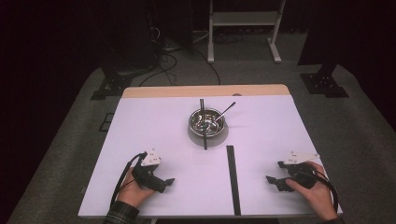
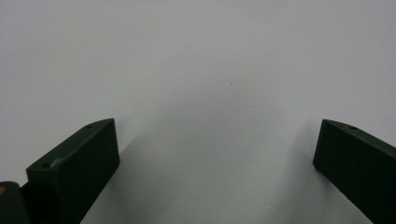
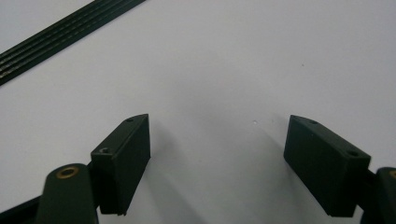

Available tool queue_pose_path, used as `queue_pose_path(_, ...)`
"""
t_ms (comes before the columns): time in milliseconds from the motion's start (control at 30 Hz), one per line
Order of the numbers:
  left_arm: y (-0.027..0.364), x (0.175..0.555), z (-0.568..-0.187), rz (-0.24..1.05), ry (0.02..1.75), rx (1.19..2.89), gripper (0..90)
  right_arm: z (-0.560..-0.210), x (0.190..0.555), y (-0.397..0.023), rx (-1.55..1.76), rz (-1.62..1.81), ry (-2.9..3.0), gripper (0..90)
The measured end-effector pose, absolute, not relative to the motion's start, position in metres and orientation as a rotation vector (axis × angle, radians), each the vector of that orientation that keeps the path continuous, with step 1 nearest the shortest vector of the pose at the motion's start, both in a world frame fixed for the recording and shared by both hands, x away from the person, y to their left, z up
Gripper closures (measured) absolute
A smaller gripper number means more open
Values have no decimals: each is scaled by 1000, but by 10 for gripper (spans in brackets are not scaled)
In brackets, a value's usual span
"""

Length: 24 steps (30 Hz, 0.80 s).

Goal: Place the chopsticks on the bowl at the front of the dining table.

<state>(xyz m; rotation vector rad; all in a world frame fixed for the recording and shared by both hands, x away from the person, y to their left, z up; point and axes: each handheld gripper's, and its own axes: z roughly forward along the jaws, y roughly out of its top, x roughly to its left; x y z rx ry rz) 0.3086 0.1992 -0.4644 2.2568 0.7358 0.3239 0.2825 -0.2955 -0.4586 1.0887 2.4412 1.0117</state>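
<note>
A shiny metal bowl [image 1: 206, 122] stands in the middle of the white table [image 1: 140, 121]. A spoon [image 1: 226, 110] leans in it, handle toward the far right. A thin black rod [image 1: 204, 140] lies across the bowl from far to near. My left gripper [image 1: 166, 183] rests low at the near left, held by a hand. In the left gripper view it [image 2: 217, 128] stands open over bare tabletop. My right gripper [image 1: 274, 171] sits at the near right, pointing left. In the right gripper view it [image 3: 218, 120] is open with nothing between its jaws.
A long black strip [image 1: 232, 179] runs from the table's middle to its near edge, between the two grippers, and crosses the upper left corner [image 3: 70, 28] of the right gripper view. A wooden band [image 1: 205, 90] lines the far edge. Cables and a white stand lie on the floor beyond.
</note>
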Motion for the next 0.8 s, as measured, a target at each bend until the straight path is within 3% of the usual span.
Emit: queue_pose_path(800, 199, 308, -464, 325, 736, 2257, 0, -465, 277, -299, 1053, 1057, 2397, 208)
